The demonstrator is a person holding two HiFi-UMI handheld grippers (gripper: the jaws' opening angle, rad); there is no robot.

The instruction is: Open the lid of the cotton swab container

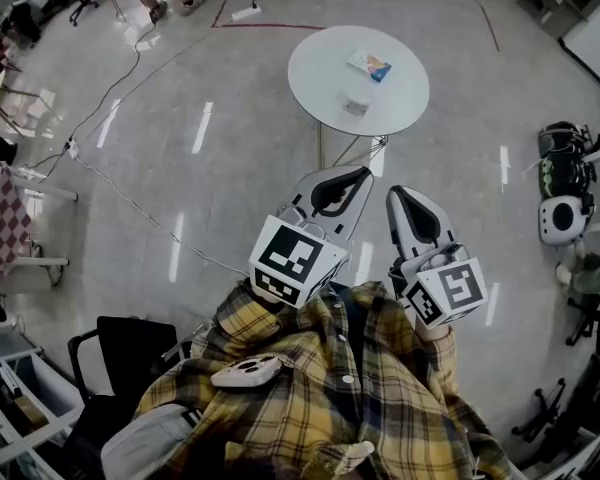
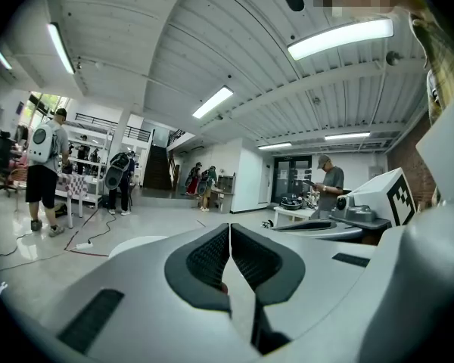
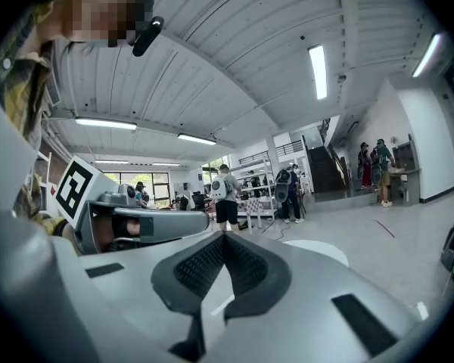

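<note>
The cotton swab container [image 1: 357,100], a small round clear tub, stands near the front edge of a round white table [image 1: 320,78] some way ahead of me. Behind it lies a small colourful box [image 1: 369,65]. Both grippers are held close to my chest, well short of the table and above the floor. My left gripper [image 1: 366,172] is shut with nothing between its pads [image 2: 212,259]. My right gripper [image 1: 395,195] is beside it, also shut and empty, its pads [image 3: 204,267] pressed together. Only the table's edge [image 2: 136,244] shows past the left gripper's jaws, and the container is hidden there.
Cables [image 1: 130,203] run across the shiny floor at the left, and red tape lines [image 1: 270,25] lie beyond the table. A black chair [image 1: 120,358] stands at my left. White and black gear [image 1: 565,183] sits on the floor at the right. People [image 2: 44,169] stand further off.
</note>
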